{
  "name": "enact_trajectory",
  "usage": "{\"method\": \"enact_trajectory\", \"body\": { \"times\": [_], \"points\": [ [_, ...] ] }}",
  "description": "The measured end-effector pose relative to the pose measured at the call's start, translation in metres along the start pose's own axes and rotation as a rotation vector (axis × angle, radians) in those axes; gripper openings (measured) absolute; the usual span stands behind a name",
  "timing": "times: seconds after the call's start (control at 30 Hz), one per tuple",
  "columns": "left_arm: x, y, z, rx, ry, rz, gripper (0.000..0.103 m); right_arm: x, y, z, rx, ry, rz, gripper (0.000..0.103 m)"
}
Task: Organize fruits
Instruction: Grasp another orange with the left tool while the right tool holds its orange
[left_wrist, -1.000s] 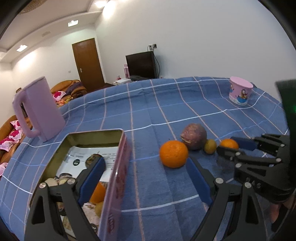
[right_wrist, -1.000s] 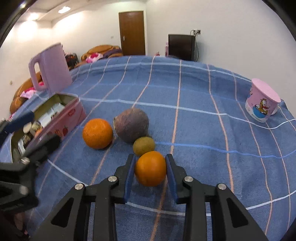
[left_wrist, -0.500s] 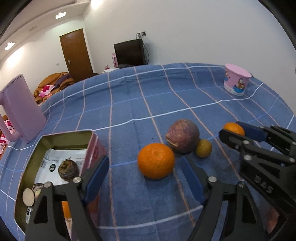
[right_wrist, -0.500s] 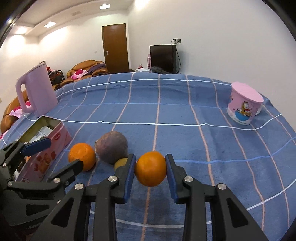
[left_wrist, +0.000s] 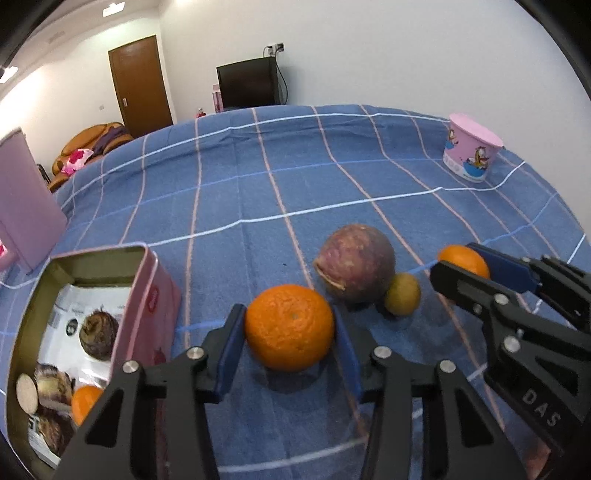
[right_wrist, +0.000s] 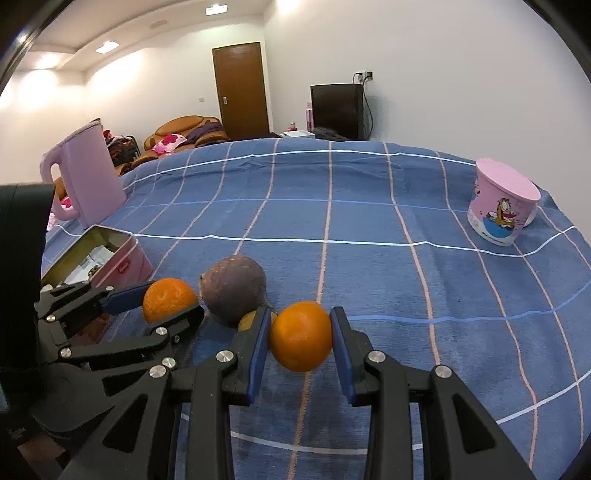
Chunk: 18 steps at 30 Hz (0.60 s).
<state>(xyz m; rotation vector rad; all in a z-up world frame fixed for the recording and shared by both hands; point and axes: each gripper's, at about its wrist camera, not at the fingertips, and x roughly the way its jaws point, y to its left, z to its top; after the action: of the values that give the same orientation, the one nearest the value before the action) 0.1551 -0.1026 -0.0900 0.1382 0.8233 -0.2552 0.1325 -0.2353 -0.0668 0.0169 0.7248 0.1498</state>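
Through my left-wrist lens, my left claw (left_wrist: 290, 341), jaws just drawn in, clamps the big orange (left_wrist: 289, 326) on the blue checked tabletop (left_wrist: 229, 192), ready to carry it to the pink tin (left_wrist: 147, 291) close by on the left, where fruit already lies. Through my right-wrist lens, my right claw (right_wrist: 300, 341) grips a smaller orange (right_wrist: 300, 335) beside the purple fruit (right_wrist: 233, 288), likely tin-bound too.

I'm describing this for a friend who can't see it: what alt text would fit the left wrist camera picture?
The left gripper, whose jaws have just been closing, holds a large orange between its blue pads on a blue checked tablecloth. Behind sit a purple fruit and a small green fruit. At left is an open pink tin holding fruit; at right the right gripper clasps a smaller orange.
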Motion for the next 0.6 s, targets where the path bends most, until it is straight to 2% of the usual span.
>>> {"method": "enact_trajectory", "body": {
  "times": [0.2, 0.6],
  "points": [
    [-0.009, -0.002, -0.004, -0.003, -0.03, 0.005, 0.049, 0.001, 0.005, -0.001, -0.024, 0.002, 0.009, 0.035],
    [-0.027, 0.0, -0.007, -0.012, -0.115, 0.046, 0.049, -0.009, 0.008, -0.003, -0.041, -0.054, 0.012, 0.035]
  ]
}}
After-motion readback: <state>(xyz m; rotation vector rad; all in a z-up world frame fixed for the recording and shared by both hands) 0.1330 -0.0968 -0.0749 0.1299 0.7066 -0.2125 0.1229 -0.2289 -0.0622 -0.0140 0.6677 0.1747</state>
